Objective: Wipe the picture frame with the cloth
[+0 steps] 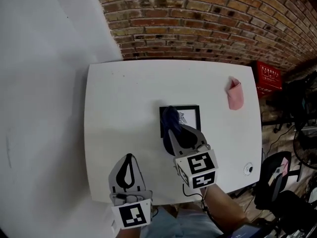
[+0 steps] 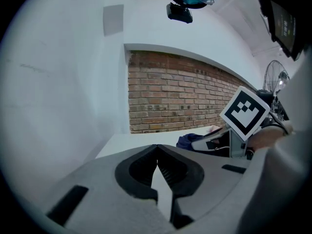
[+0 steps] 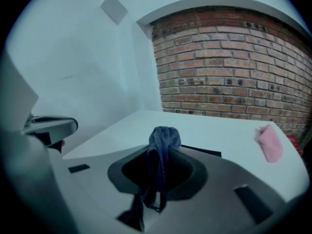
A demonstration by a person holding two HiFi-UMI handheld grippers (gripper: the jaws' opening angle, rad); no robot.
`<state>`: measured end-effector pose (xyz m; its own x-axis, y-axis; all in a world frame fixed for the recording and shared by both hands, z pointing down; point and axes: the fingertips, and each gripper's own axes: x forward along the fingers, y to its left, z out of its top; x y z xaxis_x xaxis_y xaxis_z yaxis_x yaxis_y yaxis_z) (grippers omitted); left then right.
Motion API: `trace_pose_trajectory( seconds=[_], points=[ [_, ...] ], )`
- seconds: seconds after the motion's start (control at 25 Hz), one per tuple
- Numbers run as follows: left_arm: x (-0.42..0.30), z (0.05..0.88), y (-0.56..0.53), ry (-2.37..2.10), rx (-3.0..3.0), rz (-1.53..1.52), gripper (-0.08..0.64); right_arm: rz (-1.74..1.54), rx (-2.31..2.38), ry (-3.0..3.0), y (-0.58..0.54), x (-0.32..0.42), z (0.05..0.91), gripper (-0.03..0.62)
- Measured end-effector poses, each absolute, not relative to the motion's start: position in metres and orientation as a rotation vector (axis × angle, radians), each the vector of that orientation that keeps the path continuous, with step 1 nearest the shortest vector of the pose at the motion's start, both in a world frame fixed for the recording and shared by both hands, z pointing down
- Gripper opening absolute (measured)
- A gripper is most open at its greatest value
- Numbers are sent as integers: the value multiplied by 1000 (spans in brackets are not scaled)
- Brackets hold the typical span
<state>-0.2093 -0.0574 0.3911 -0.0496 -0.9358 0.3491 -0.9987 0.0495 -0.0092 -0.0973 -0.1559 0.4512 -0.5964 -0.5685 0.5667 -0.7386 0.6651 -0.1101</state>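
The fingers (image 3: 214, 172) of the right gripper (image 1: 171, 128) are clamped on a crumpled dark blue cloth (image 1: 170, 116), which bulges past their tips over the left edge of the black-rimmed rectangular picture frame (image 1: 192, 114). The frame lies flat near the middle of the white table (image 1: 124, 103). The left gripper (image 1: 130, 158), jaws pressed together on nothing, hangs at the frame's 7 o'clock. A folded pink cloth (image 1: 235, 94) lies at its 2 o'clock, near a red brick wall (image 1: 208, 19).

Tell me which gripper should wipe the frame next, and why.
Right. The right gripper pinches the blue cloth in its fingers and sits over the picture frame's left edge. The left gripper is shut, empty, and off to the frame's near left.
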Motion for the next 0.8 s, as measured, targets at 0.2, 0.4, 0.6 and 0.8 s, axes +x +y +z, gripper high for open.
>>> trace_pose_trajectory(
  seconds=[0.2,0.4,0.6,0.8],
  points=[
    [-213,410,-64,-2045,1960,389,9,487,1015,-2360,-160,-101,472,78],
    [-215,424,-71,-2017,1956,414,9,495,1011,-2340,-164,-102,487,78],
    [-211,426,-77,-2006,1966,421,9,503,1015,-2326,-166,-95,494,78],
    [-203,425,-82,-1992,1990,430,9,510,1019,-2327,-166,-93,494,78]
  ],
)
